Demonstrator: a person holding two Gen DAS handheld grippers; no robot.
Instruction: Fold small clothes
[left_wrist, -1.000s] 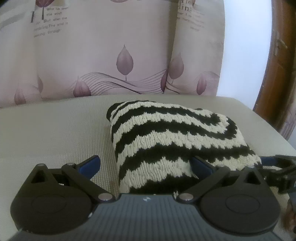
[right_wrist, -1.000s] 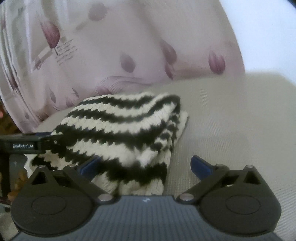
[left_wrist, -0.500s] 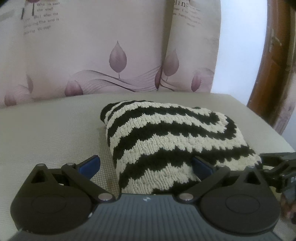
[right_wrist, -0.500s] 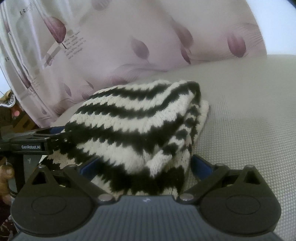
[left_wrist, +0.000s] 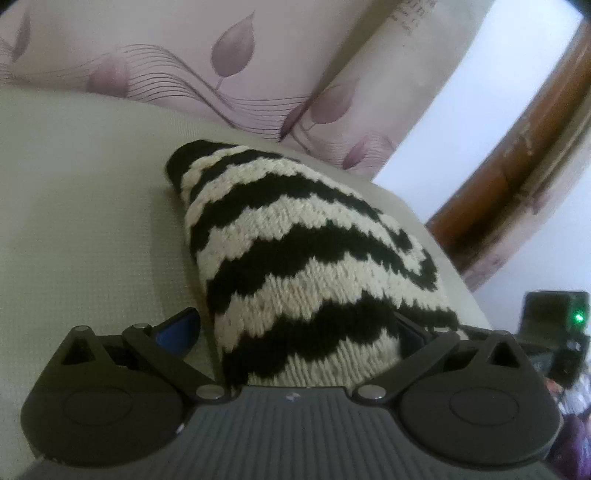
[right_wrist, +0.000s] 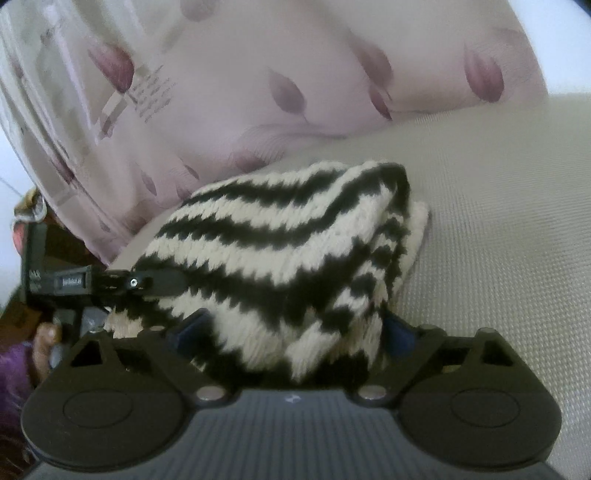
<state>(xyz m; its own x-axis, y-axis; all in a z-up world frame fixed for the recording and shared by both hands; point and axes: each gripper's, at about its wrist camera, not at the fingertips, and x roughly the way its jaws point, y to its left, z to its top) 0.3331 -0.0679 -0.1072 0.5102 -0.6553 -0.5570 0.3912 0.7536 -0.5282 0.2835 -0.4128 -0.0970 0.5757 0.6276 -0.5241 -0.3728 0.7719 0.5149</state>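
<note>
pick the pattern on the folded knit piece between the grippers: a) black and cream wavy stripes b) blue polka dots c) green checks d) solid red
a: the folded knit piece shows alternating black and cream zigzag bands in both wrist views, lying on the beige surface.

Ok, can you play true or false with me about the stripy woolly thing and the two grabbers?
1. The knitted garment has black and cream stripes. True.
2. The garment is spread out flat in one thin layer. False: it sits folded into a thick bundle on the beige surface.
3. The left gripper has its jaws wide apart, with the near end of the bundle between them. True.
4. The right gripper is far away from the garment. False: the bundle's corner lies right between its open jaws.
5. The curtain behind has blue stars on it. False: it is pale pink with purple leaf shapes.
</note>
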